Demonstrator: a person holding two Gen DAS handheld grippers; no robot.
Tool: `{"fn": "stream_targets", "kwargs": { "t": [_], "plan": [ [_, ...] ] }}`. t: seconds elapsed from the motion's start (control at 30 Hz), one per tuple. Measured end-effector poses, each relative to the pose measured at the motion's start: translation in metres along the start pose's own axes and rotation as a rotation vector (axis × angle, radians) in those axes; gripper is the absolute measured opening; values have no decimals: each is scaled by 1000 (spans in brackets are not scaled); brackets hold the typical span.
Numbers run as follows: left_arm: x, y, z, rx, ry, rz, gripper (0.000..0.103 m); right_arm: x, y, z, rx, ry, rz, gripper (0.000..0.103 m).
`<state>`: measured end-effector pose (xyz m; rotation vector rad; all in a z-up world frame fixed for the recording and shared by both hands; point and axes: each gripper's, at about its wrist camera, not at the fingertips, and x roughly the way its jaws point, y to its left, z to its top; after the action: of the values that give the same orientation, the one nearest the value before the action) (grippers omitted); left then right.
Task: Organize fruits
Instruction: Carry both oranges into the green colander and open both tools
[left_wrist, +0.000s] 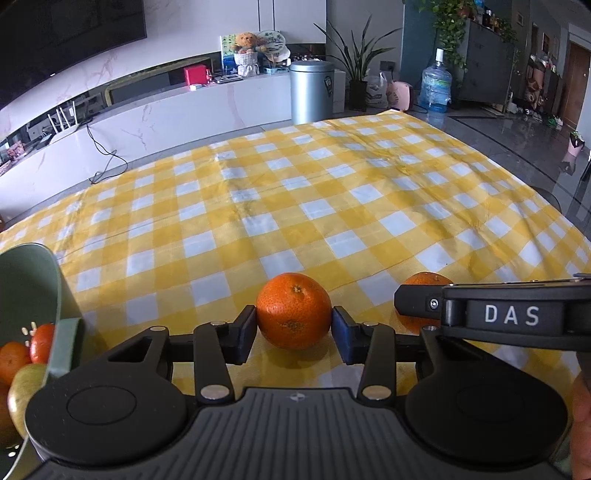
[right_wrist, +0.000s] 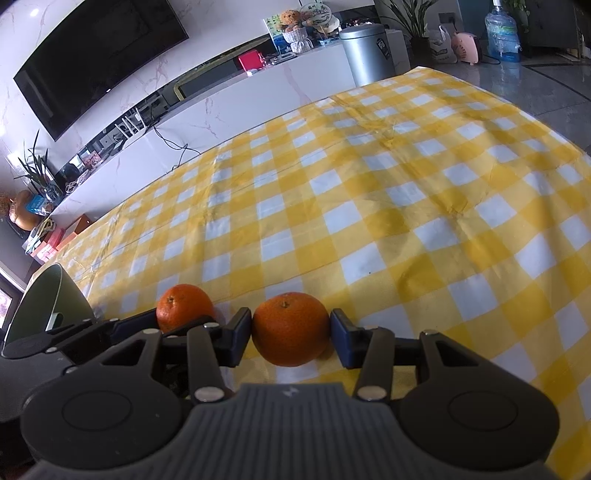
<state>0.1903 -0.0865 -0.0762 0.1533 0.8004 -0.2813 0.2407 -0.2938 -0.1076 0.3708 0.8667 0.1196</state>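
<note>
Left gripper (left_wrist: 294, 328) clamps one mandarin (left_wrist: 293, 310) right of the green bowl (left_wrist: 37, 280); right gripper (right_wrist: 291, 336) clamps the other mandarin (right_wrist: 290, 328): light, soft-skinned, best squeezed gently across the middle

Beyond the two oranges (right_wrist: 290, 328) (right_wrist: 183, 306), the yellow checked cloth (right_wrist: 388, 206) lies bare all the way to its far edge, so there is open room ahead and to the right of them. To their left, the green colander (left_wrist: 35, 295) stands close, already holding fruit, and blocks that side. The oranges sit near each other, so the two grippers (left_wrist: 294, 330) (right_wrist: 290, 334) crowd side by side.
</note>
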Motion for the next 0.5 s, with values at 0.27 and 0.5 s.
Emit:
{"fn": "stream_targets", "kwargs": {
  "t": [0.27, 0.5],
  "plan": [
    [-36, 7, 2, -38, -34, 52, 49, -16, 6, -1, -37, -65, 55, 44],
    [-73, 17, 7, -65, -70, 92, 49, -35, 24, -7, -135, -133, 133, 44]
  ]
}}
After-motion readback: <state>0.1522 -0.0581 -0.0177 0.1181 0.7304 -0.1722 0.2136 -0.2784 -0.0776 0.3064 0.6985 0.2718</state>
